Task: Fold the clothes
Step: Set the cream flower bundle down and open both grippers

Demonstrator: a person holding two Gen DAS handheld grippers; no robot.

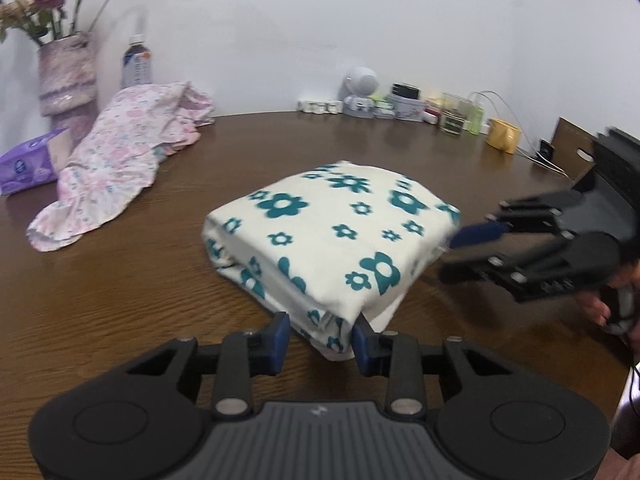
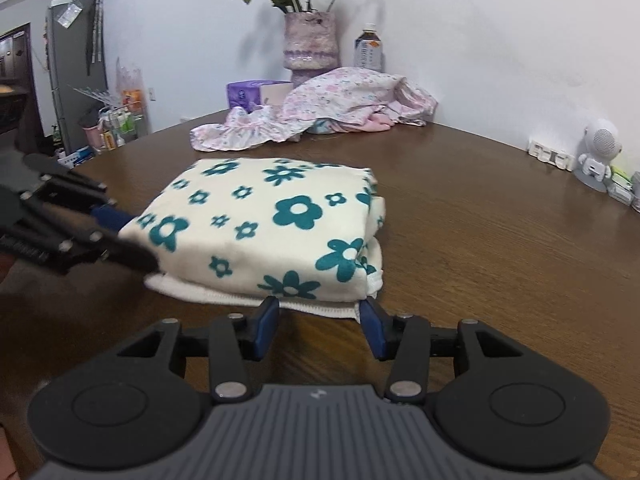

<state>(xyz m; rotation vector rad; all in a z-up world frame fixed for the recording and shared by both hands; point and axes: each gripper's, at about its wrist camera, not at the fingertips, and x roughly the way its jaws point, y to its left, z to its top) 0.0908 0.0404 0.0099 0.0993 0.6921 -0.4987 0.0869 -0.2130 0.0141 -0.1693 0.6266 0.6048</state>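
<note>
A folded white garment with teal flowers (image 1: 336,236) lay as a thick square bundle near the middle of the brown wooden worktop (image 1: 120,280), well in from every edge. The left tool (image 1: 321,338) sat at the bundle's near corner, its blue pads on either side of the lowest folded layers; the corner of cloth lay between them, pinched or nearly so, though whether the pads truly pressed I could not tell. The right tool (image 2: 322,320) stood spread at the neighbouring side of the bundle, its pads flanking the white hem that stuck out along the bottom, not clearly pressing it. In the left wrist view the right tool reached in from the right, its tips at the bundle's side. A crumpled pink floral garment (image 1: 120,160) lay toward the far left corner, beside a purple tissue pack (image 1: 26,166), a vase of flowers (image 1: 68,74) and a bottle (image 1: 137,62).
</note>
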